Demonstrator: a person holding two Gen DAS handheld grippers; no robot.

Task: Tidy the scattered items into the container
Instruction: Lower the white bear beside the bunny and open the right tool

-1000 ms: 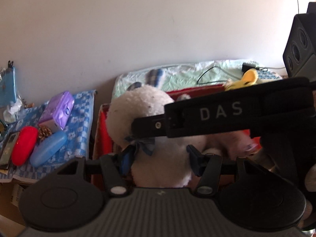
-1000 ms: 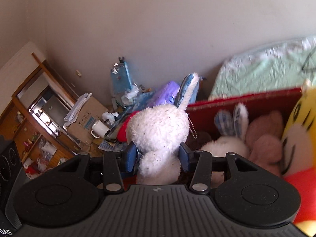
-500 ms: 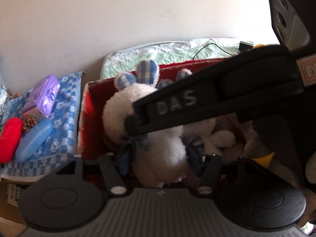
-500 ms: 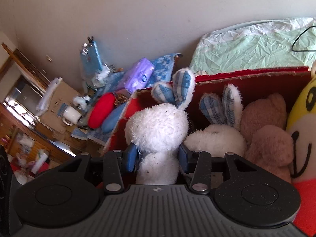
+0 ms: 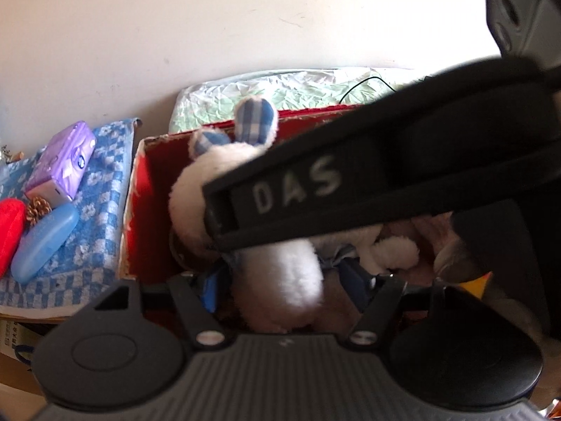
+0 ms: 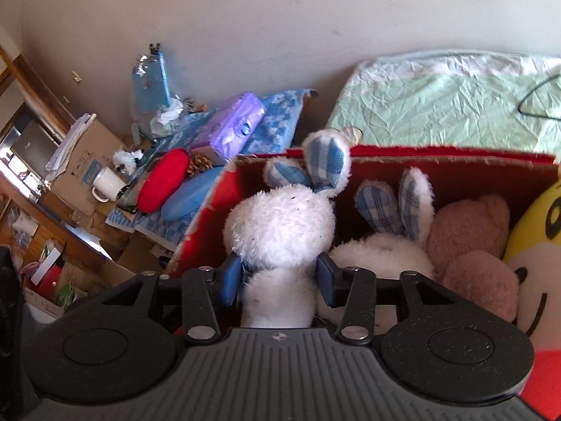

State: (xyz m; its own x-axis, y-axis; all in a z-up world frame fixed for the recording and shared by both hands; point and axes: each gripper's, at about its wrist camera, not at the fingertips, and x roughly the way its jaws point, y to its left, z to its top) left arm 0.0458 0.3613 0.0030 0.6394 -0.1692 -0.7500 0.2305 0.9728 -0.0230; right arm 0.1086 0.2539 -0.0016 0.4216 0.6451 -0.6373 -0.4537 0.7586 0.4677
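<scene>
Both hand-held grippers are over the red box (image 6: 455, 161) w/ one white plush bunny (image 6: 280, 224) between them. Left hand-held gripper (image 5: 284, 282) has just been opening, pads now clear of the bunny's body. Right hand-held gripper (image 6: 278, 277) has been opening too, pads right at its neck, can't tell if they still pinch. Bunny sits inside the box, left end, beside another bunny (image 6: 385, 252) & a brown bear (image 6: 470, 238).
</scene>
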